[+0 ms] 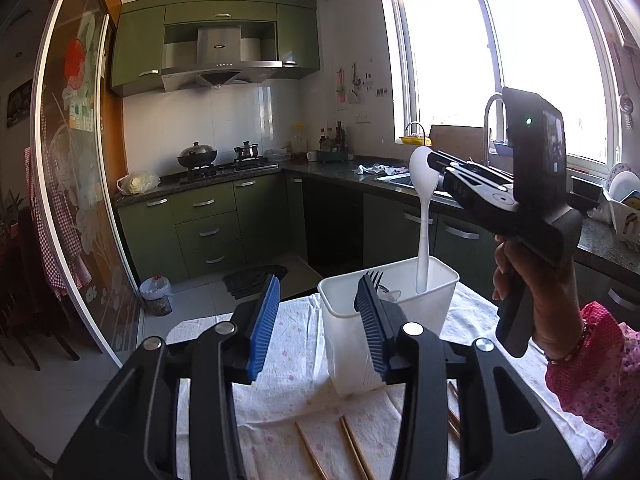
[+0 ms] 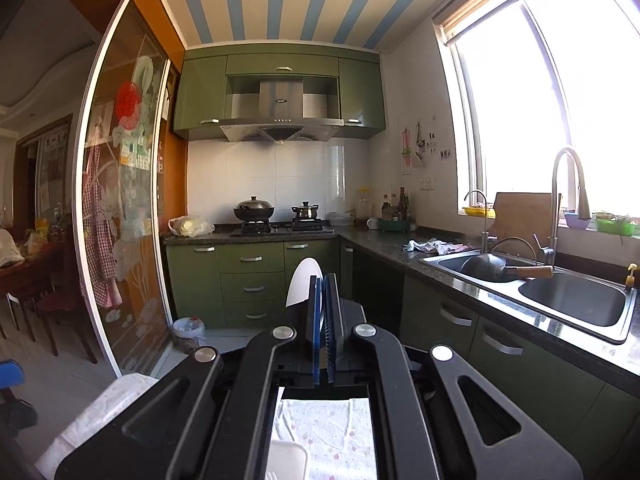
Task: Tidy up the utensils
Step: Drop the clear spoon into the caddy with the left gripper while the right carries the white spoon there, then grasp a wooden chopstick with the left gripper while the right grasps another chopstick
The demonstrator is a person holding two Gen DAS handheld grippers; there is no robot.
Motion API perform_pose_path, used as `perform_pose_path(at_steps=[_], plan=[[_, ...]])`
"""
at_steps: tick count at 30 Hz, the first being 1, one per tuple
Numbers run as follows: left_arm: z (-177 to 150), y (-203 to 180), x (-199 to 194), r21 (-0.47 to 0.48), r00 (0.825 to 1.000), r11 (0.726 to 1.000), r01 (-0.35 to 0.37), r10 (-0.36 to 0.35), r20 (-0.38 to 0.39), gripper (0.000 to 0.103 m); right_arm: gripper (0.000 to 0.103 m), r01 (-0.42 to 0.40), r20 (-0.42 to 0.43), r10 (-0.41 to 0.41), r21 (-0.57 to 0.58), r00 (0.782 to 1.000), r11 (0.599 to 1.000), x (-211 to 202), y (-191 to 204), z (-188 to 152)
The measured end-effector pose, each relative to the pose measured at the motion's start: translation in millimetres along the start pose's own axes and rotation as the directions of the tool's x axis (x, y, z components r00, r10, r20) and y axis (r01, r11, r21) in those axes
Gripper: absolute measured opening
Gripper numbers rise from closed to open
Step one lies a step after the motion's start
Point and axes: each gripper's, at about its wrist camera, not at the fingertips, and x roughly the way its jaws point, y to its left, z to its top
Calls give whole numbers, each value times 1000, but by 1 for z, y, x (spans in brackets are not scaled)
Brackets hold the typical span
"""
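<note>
A white plastic container (image 1: 400,312) stands on the flowered tablecloth (image 1: 288,380). A dark fork (image 1: 375,278) stands inside it. My left gripper (image 1: 318,320) is open just in front of the container; its right pad overlaps the near wall and nothing is pressed between the pads. A white spoon (image 1: 423,216) hangs upright with its handle end down in the container's far corner. My right gripper (image 1: 436,168) is shut on the spoon's bowl. In the right wrist view the gripper (image 2: 324,300) is shut, with the spoon bowl (image 2: 302,284) showing beside its left finger. Several wooden chopsticks (image 1: 354,444) lie on the cloth.
A person's hand (image 1: 536,292) in a pink sleeve holds the right gripper to the right of the container. Beyond the table are green cabinets, a stove (image 2: 280,226), a double sink (image 2: 560,300) under the window, a bin (image 1: 156,294) on the floor and a glass sliding door on the left.
</note>
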Motion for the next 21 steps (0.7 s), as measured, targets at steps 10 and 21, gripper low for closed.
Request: perform_pose_path(at_steps=[10,21], plan=[[-37,17,7,-45,979,998,-33,24,-203,41,40,-46,-38,43,-65,998,997,-39,11,-49],[-101,22,84,-57,786,991,-123,62,-615,40,40,-62,-164,59,-10,985,998,-165,-36,-78]])
